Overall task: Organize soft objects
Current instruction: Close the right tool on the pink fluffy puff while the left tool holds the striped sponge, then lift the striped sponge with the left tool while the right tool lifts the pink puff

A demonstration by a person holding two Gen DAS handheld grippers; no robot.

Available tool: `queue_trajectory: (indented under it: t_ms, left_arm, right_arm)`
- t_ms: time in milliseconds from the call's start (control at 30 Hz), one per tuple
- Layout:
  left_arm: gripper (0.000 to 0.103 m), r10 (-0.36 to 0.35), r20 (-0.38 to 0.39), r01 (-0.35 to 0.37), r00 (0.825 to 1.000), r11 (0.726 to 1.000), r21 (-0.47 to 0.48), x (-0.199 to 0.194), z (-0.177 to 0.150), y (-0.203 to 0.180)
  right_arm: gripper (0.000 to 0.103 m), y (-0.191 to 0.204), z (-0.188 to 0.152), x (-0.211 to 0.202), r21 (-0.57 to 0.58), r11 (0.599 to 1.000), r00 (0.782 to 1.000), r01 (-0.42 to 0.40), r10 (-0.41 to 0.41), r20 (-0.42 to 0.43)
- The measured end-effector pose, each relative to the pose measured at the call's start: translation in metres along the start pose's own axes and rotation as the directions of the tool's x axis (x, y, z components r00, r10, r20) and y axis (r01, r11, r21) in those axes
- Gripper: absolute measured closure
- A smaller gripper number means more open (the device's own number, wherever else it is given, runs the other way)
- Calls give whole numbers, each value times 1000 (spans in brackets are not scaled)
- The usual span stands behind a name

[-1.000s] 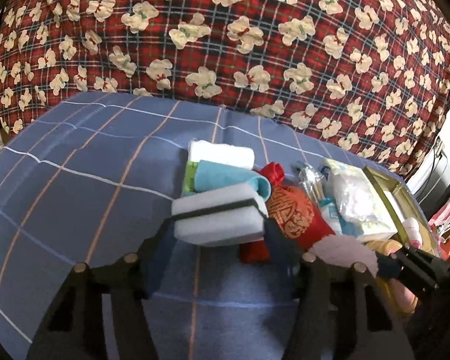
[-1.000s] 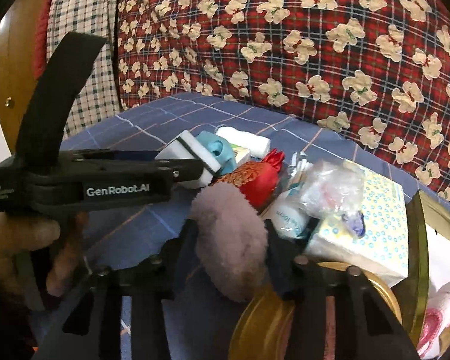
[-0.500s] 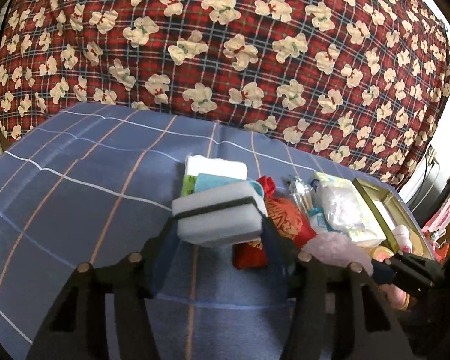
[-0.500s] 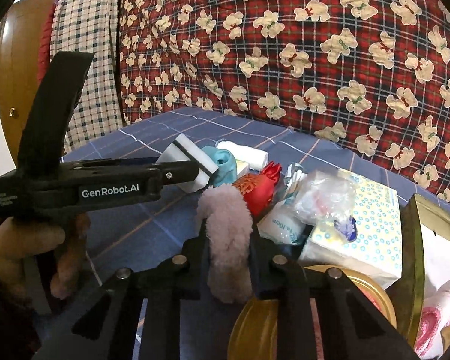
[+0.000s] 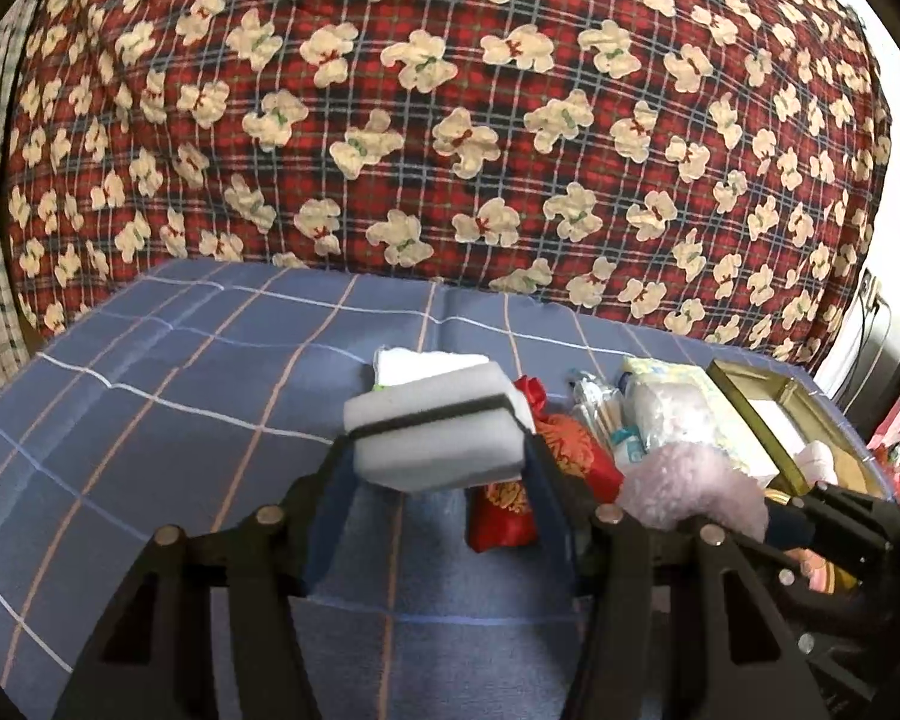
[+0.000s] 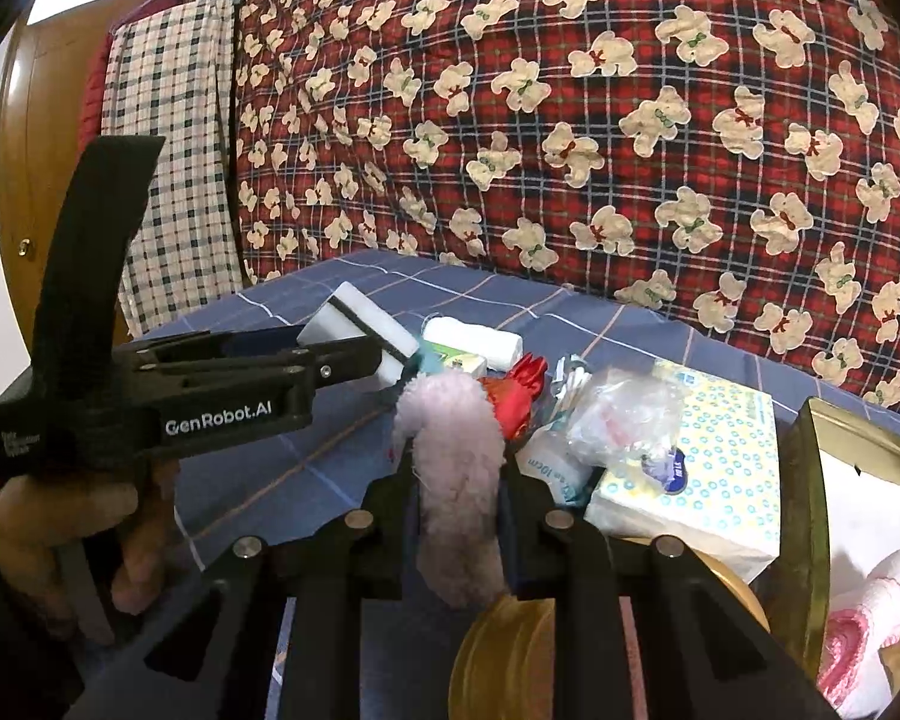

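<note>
Holding a white sponge (image 5: 435,438) crosswise, the left gripper (image 5: 438,450) hangs above the red pouch (image 5: 510,504). Right of the pouch, the right gripper (image 6: 459,474) has just closed on a fluffy pink puff (image 6: 456,450), probably nearer the gold tin (image 6: 822,480).

The left gripper (image 5: 438,450) clamps its jaws on a sponge (image 5: 435,441), the right gripper (image 6: 459,480) pinches a fluffy puff (image 6: 456,468) between nearly closed jaws.
</note>
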State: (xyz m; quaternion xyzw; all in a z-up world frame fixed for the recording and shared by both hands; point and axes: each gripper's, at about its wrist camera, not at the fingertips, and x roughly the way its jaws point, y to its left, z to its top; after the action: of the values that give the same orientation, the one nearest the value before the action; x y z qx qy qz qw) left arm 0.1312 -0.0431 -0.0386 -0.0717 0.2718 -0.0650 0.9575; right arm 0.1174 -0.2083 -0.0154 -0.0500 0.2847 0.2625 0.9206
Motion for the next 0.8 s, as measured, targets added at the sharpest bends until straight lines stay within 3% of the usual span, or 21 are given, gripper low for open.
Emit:
queue_trajectory:
  t_ms: [800]
  left_arm:
    - [48,62,46,-64,997,997,48,-9,2,-7]
  right_arm:
    - [79,-4,-1,-11,29,999,997,12,-14,70]
